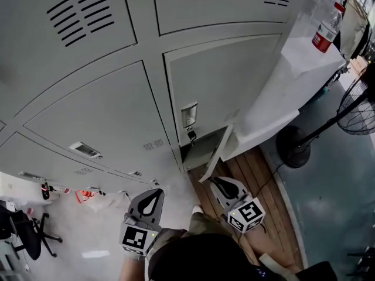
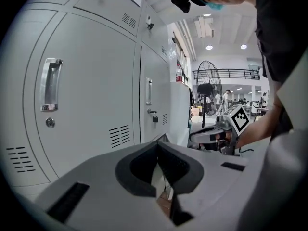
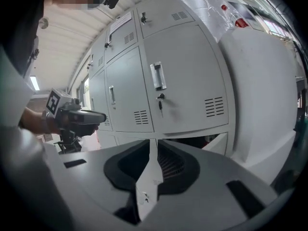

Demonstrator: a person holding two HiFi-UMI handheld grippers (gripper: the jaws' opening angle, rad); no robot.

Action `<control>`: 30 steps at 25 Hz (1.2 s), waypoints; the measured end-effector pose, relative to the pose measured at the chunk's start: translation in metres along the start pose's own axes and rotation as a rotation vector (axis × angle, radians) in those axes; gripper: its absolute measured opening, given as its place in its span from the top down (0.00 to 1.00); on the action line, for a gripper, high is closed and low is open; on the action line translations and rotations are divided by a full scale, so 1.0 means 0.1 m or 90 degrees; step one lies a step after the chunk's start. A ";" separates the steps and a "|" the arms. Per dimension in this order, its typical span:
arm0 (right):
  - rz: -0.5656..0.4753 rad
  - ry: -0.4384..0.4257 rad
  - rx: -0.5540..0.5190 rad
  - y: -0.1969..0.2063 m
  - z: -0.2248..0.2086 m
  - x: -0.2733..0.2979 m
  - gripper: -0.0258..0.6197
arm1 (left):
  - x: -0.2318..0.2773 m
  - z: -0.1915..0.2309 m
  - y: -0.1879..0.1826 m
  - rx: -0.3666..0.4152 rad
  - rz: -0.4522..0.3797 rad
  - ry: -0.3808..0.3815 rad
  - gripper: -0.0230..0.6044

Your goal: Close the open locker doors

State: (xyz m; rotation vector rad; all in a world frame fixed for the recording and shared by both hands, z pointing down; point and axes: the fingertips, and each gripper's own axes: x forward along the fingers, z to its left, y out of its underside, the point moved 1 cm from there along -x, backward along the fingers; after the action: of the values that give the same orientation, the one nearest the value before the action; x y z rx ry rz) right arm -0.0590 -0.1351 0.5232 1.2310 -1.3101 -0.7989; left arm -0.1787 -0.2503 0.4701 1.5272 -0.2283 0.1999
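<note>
A bank of grey lockers [image 1: 105, 116] fills the head view. The lowest right compartment [image 1: 200, 150] stands open, its door [image 1: 218, 154] swung out toward me. My right gripper [image 1: 224, 186] hangs just in front of that door's lower edge, jaws together and holding nothing. In the right gripper view the open door [image 3: 220, 143] and its dark interior [image 3: 192, 142] lie just beyond my right gripper [image 3: 153, 150]. My left gripper [image 1: 150, 204] is held further left, away from the lockers; in the left gripper view my left gripper [image 2: 158, 150] has its jaws closed and empty.
A white covered block [image 1: 293, 81] with a red-labelled bottle [image 1: 323, 37] stands right of the lockers. A pedestal fan [image 1: 357, 107] has its base [image 1: 293, 147] beside wooden floorboards [image 1: 258, 174]. An office chair [image 1: 29, 233] and small items [image 1: 82, 193] sit far left.
</note>
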 end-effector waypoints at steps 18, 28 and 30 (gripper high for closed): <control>0.069 -0.018 0.048 0.42 -2.71 -0.82 0.81 | 2.47 -1.53 -0.48 0.022 0.064 0.012 0.95; 0.091 -0.011 0.071 0.65 -2.63 -0.66 0.80 | 2.39 -1.39 -0.43 0.027 0.079 0.022 0.95; 0.094 -0.011 0.072 0.67 -2.60 -0.63 0.80 | 2.36 -1.35 -0.41 0.027 0.081 0.019 0.95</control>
State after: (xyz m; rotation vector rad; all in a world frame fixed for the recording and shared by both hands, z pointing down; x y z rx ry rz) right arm 0.1689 -0.0073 0.6118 1.2021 -1.4589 -0.6392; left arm 0.0623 -0.1196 0.4900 1.5522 -0.2991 0.3304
